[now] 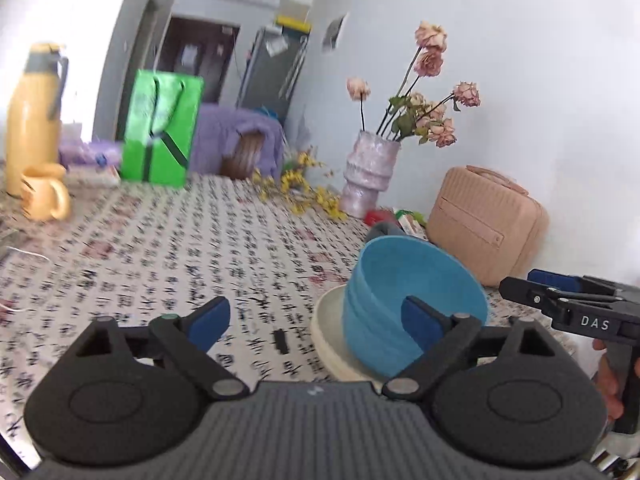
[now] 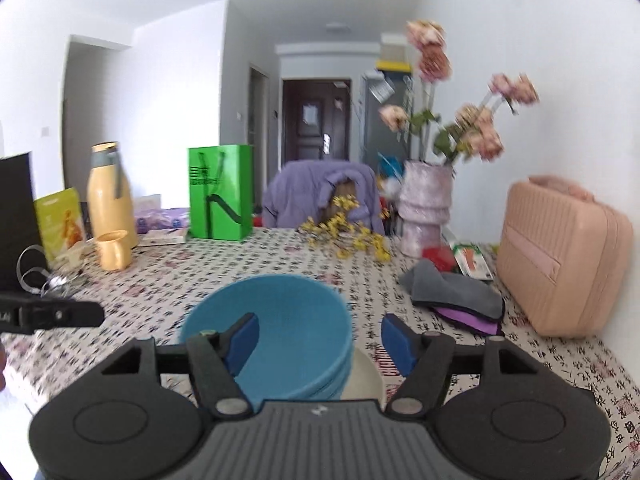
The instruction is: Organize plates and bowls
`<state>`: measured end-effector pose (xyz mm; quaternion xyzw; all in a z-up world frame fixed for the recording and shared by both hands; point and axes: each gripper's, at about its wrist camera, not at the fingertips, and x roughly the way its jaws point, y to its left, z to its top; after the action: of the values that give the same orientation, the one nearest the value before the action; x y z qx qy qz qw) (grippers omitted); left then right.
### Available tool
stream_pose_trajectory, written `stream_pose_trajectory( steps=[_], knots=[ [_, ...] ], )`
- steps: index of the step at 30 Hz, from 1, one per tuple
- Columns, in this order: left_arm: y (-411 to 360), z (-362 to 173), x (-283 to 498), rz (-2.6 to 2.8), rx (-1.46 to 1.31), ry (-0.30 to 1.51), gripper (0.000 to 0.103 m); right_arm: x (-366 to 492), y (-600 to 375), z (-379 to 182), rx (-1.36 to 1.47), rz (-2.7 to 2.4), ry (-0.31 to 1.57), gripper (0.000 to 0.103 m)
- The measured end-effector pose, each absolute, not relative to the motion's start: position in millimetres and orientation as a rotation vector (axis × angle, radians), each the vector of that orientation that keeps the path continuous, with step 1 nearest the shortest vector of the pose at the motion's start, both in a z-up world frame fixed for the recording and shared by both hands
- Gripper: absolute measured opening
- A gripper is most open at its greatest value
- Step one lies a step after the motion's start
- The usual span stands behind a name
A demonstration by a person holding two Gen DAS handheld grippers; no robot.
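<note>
A blue bowl [image 2: 276,328] sits tilted on a cream plate [image 1: 328,340] on the patterned worktop [image 1: 160,248]. The right gripper [image 2: 316,340] has its jaws apart, the left finger inside the bowl, the rim between them. The left gripper [image 1: 316,320] is also apart, holding nothing. Closing off-centre could tip the bowl further or slide it off the plate toward the grey cloth [image 2: 452,288].

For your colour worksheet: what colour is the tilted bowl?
Blue bowl; clearest in right wrist view.

place: home living/dining room | evidence: flower vase [image 2: 425,208], fridge [image 1: 272,72], entrance door [image 2: 316,120], patterned tablecloth [image 1: 160,248]
</note>
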<state>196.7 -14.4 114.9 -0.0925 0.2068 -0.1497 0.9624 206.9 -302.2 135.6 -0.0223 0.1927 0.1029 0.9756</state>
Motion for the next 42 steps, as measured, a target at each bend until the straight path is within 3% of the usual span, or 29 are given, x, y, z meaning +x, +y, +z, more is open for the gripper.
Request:
stream_pose_trajectory(
  steps=[6,12,26,42],
  knots=[
    [-8,92,148,-0.224,-0.130,0.359,0.102,160,-272,103,-0.065,0.258,0.318,0.080],
    [0,74,102,-0.127,-0.104,0.289,0.103,125,-253,69,-0.007,0.277,0.330,0.084],
    [11,36,71,-0.018,-0.062,0.280,0.103,77,-219,16,0.024,0.338,0.330,0.086],
    [9,36,75,-0.023,-0.054,0.291,0.103,81,-222,16,0.040,0.320,0.335,0.086]
  ],
)
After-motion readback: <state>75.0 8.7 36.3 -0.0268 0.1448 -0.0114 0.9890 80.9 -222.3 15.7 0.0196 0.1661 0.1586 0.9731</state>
